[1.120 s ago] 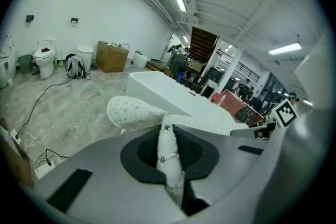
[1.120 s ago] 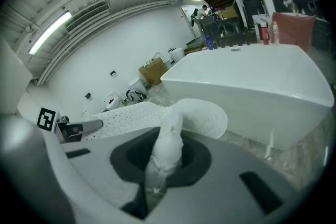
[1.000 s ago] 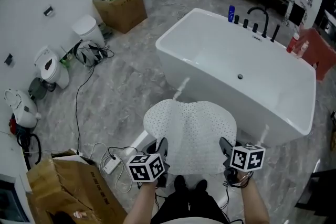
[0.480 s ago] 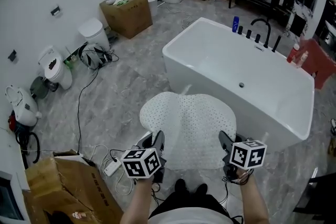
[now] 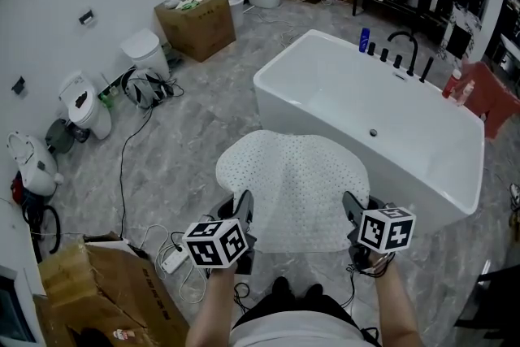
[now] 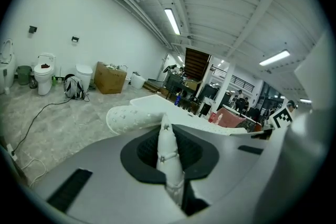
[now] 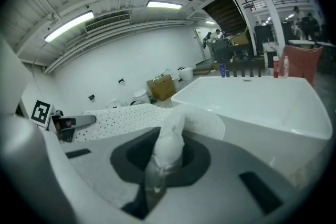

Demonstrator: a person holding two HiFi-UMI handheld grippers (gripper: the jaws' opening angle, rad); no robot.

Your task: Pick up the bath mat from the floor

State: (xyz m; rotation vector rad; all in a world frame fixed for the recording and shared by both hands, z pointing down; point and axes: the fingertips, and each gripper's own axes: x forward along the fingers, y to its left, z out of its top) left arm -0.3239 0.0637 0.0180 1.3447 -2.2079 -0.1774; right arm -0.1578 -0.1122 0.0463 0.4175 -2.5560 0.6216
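The white, dot-perforated rubber bath mat (image 5: 296, 191) is off the grey marbled floor (image 5: 187, 150). It hangs spread out between the two tongs, in front of the person's dark shoes (image 5: 292, 287).

The left tongs (image 5: 244, 211) grip the mat's near edge at its seven o'clock corner. In the left gripper view the jaws (image 6: 167, 136) are all but together, with a thin fold of the mat (image 6: 169, 165) pinched upright between them. The rest of the sheet (image 6: 136, 115) curls away beyond them.

The right tongs (image 5: 354, 214) hold the five o'clock corner. In the right gripper view they (image 7: 167, 152) are clamped almost shut on a thicker bunched fold of the mat (image 7: 170, 136), and the dotted sheet (image 7: 121, 118) stretches off towards nine o'clock.

From the head view the mat's far edge sags at twelve o'clock. It overlaps the near wall of the white oval freestanding bathtub (image 5: 275, 97), though whether it touches that wall I cannot tell.

The tub fills the one to two o'clock side. Black taps (image 5: 402, 41) and a small blue bottle (image 5: 364, 36) stand on its far rim.

A brown cardboard box (image 5: 199, 24) stands by the wall at eleven o'clock. A white toilet (image 5: 85, 106) stands at nine to ten o'clock, and a black cable (image 5: 122, 166) trails across the floor near it.
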